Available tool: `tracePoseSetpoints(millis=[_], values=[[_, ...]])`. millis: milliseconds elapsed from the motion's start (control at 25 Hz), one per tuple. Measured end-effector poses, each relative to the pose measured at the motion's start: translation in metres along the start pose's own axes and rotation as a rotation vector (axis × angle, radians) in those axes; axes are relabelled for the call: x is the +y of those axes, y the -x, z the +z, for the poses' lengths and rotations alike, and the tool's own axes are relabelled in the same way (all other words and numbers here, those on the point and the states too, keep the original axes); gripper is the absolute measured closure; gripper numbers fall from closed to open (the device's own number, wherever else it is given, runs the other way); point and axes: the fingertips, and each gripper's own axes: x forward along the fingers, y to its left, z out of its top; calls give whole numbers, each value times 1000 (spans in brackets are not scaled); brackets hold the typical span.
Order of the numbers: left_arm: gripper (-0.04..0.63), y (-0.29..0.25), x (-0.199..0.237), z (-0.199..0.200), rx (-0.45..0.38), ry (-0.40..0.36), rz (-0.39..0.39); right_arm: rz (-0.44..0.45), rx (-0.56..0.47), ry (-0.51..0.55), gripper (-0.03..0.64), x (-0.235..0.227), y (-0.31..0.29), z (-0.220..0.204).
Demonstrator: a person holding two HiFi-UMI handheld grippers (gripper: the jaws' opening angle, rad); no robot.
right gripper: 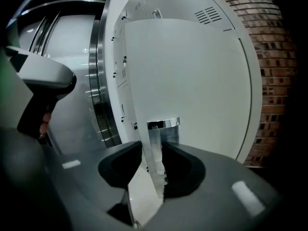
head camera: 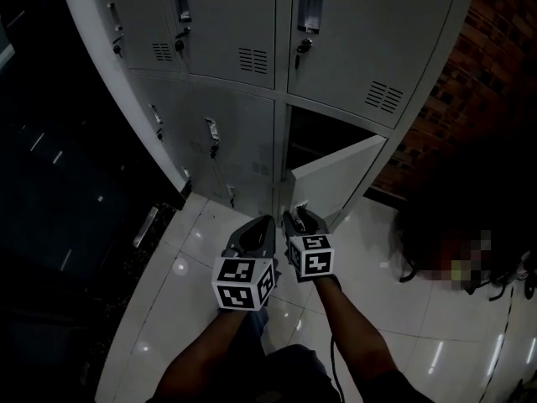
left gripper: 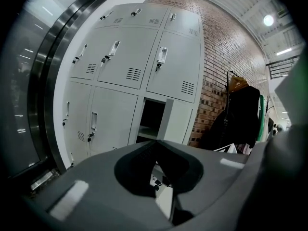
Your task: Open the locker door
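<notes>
While your right gripper (head camera: 295,217) grasps the free edge of the door (head camera: 337,177), you are in the middle of the opening step. The door belongs to the lower right locker (head camera: 315,141) and stands ajar, swung out toward you at an angle, with the dark compartment showing behind it. Your right gripper view shows one jaw on each side of that edge, just below the chrome handle (right gripper: 163,123), with the pads pressed on the sheet metal. Your left gripper (head camera: 268,220) hangs just beside the right one, on its left. Its jaws are clenched together on nothing and touch no part of the lockers. I judge the task partly done: the door is off its frame but not yet swung wide. The next move, as I read it, is to draw your right gripper toward you and to the right. Follow an arc about the hinge, which appears to sit on the door's far right side, next to the brick wall (head camera: 495,65). Let your wrist turn with the panel rather than pulling straight back, because the edge is thin and smooth and could slide out of the pads. Hold your left gripper out of the door's path as it comes round.
</notes>
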Motion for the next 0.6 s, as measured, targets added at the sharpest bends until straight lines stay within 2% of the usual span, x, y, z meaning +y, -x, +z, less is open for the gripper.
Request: tracePoseSetpoints(millis=[600], values=[[589,29,-50,-14,15,15,-21,-49,32,-15,486,-18,70,-28]])
